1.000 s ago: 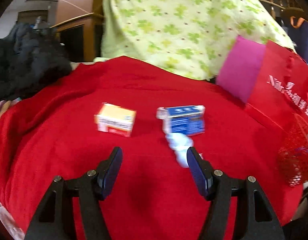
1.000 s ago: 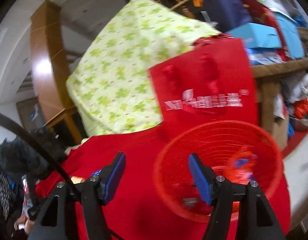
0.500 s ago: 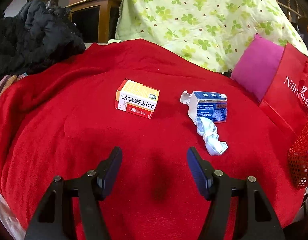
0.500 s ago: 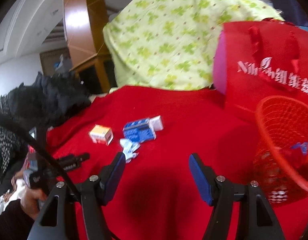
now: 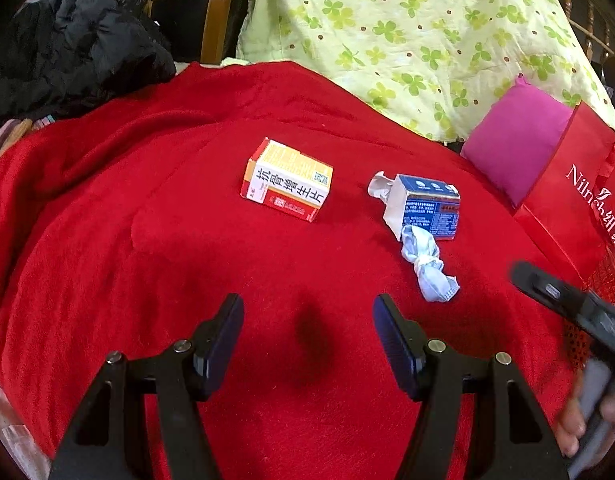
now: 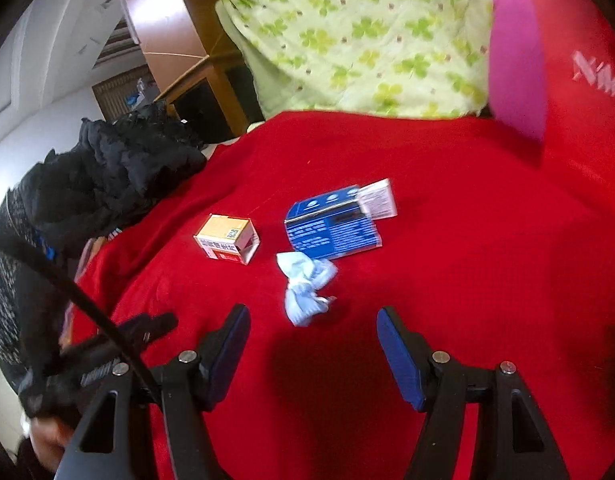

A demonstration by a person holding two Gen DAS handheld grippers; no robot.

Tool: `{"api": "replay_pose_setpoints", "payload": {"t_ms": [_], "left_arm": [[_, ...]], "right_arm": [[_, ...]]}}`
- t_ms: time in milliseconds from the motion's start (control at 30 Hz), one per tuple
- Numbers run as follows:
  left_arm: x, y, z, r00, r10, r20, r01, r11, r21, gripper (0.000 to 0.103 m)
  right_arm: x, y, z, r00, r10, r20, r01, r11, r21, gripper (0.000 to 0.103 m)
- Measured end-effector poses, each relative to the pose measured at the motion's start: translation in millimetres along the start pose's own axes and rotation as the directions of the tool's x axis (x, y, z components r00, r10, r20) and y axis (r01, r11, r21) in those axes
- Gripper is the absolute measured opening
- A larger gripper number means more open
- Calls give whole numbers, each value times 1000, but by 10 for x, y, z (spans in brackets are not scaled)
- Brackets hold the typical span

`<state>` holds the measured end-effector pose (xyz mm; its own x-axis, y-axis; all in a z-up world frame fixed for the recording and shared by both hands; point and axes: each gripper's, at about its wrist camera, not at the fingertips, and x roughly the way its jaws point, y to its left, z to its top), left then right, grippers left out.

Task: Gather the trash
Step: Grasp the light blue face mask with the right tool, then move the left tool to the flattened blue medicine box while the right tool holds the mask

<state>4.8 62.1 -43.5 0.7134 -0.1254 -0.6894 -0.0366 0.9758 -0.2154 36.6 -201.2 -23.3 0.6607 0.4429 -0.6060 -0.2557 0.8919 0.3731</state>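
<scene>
On the red blanket (image 5: 155, 248) (image 6: 487, 248) lie three pieces of trash. An orange and white box (image 5: 286, 179) (image 6: 226, 238) sits on the left. To its right is a blue box (image 5: 425, 206) (image 6: 333, 226) with an open flap. A crumpled light-blue face mask (image 5: 425, 266) (image 6: 305, 288) rests just in front of the blue box. My left gripper (image 5: 307, 336) hovers open and empty, short of the orange box. My right gripper (image 6: 313, 340) is open and empty too, with the mask just beyond its fingertips. The red mesh basket (image 5: 605, 276) shows only at the right edge of the left wrist view.
A red paper bag (image 5: 579, 204) (image 6: 587, 80) and a magenta cushion (image 5: 515, 144) (image 6: 515, 64) stand at the right. A green clover quilt (image 5: 407, 32) (image 6: 367, 40) rises behind. A black jacket (image 5: 75, 52) (image 6: 119, 168) is heaped at the left. A person's hand (image 5: 587, 420) holds the other gripper.
My right gripper has swung left and down, away from the red basket, and now faces the trash on the blanket. My left gripper has dropped a little closer to the boxes.
</scene>
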Motion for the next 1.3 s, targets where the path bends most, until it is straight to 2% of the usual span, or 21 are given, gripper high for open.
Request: {"api": "replay_pose_setpoints", "payload": {"t_ms": [233,333,400,467,500,667,900,1133,1233,1300], "left_arm": [[83,16,-15,999,-27,-39,27,1000,-6,68],[113,17,-7,999,-26,-45,26,1000,-2,68],[151,13,-12,998,-24,-57,24,1000,-1,68],[173,12,-14,998,-21,-63,21,1000,0,68],[186,10,-15,998,-19,-66,19,1000,-2,68],[234,-27,-20,997,-18,-76,18,1000,0,68],[259,-169,-41,996,-41,-73,45,998,43,68],[259,-354,-50,995,-73,-70,81,990,118,68],[271,-467,24,996,-59,-59,68,985,156,68],[308,-565,141,997,-45,-55,54,980,192,68]], "right_arm": [[680,32,165,997,41,-67,-38,999,36,68],[938,50,183,994,41,-102,-39,999,28,55],[1084,38,155,990,34,-137,-30,999,29,52],[1181,-14,117,987,32,-159,-25,999,41,39],[1175,-38,115,987,31,-155,-25,999,46,38],[995,-144,159,991,17,-130,-9,998,63,33],[507,-460,165,996,13,-85,2,983,182,33],[-173,-812,14,1000,-1,-21,8,939,343,33],[-290,-981,-127,999,-1,-32,14,911,412,33],[-290,-1067,-133,999,-8,-53,30,907,420,33]]}}
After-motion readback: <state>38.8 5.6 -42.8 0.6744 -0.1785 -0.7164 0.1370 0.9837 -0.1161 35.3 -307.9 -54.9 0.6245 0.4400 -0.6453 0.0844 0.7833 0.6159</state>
